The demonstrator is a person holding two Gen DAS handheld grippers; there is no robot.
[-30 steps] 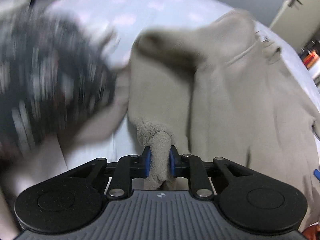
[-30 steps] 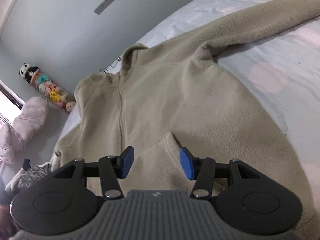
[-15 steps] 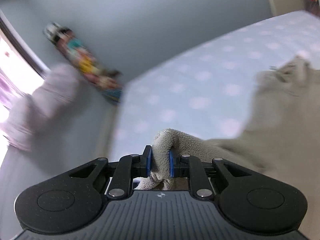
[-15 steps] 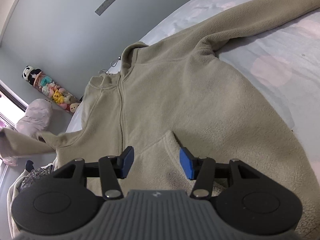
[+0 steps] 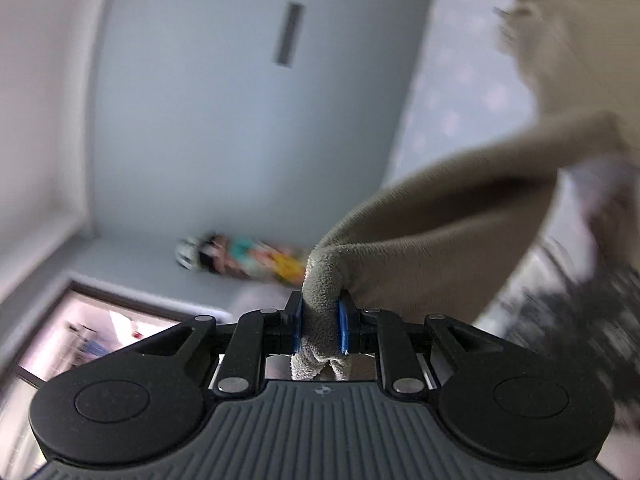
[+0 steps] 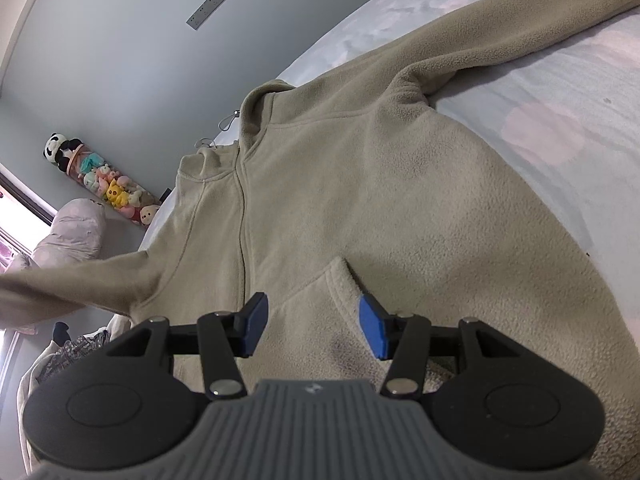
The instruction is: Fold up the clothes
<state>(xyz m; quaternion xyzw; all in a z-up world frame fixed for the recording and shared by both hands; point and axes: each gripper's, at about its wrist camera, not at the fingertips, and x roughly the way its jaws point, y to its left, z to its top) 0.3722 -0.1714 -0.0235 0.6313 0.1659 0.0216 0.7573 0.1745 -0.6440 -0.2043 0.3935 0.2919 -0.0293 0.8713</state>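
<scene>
A beige fleece zip jacket [image 6: 360,200] lies front up on the bed [image 6: 560,92]. Its right sleeve [image 6: 500,36] stretches out to the upper right. My left gripper [image 5: 319,326] is shut on the cuff of the left sleeve [image 5: 432,240] and holds it out, stretched off the bed's left side; that sleeve also shows in the right wrist view [image 6: 68,284]. My right gripper [image 6: 312,328] is open and empty, just above the jacket's lower front by the pocket opening [image 6: 344,272].
A tube of plush toys [image 6: 100,184] leans on the blue-grey wall [image 6: 120,40] by a pale pillow [image 6: 74,232]. A window [image 5: 92,336] is at the left. Dark patterned clothes [image 6: 68,352] lie beside the bed at the lower left.
My left gripper has swung the sleeve cuff out from over the jacket to the left, pulling the sleeve straight. My right gripper has stayed open over the jacket's front.
</scene>
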